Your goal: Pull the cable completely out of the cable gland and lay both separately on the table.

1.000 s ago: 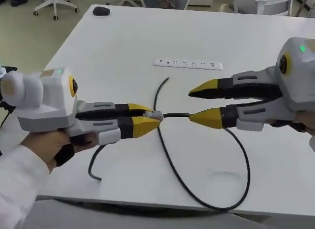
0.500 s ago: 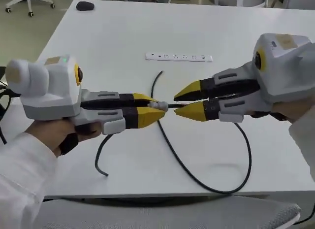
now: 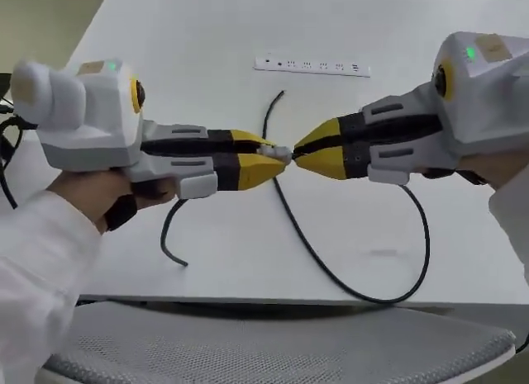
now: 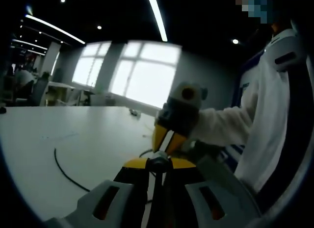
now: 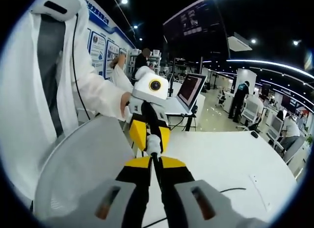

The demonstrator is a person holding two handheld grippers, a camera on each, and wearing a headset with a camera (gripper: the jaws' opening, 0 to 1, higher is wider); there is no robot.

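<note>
A small grey cable gland (image 3: 275, 152) hangs above the white table (image 3: 190, 62) with my left gripper (image 3: 278, 161) shut on it. My right gripper (image 3: 297, 153) meets it tip to tip and is shut on the black cable (image 3: 331, 272) just where it leaves the gland. The cable droops from the grippers, loops over the table's front edge and ends at the left and at the back. In the left gripper view my yellow jaws (image 4: 158, 162) pinch the gland (image 4: 160, 161). In the right gripper view my jaws (image 5: 153, 160) clamp the cable, with the gland (image 5: 153, 143) just ahead.
A white power strip (image 3: 312, 67) lies at the back of the table. A grey mesh chair seat (image 3: 289, 343) sits below the front edge. People stand in the room behind, in the right gripper view.
My right gripper has moved left up to the gland and its jaws have shut on the cable. The head camera has shifted too; the left gripper still holds the gland.
</note>
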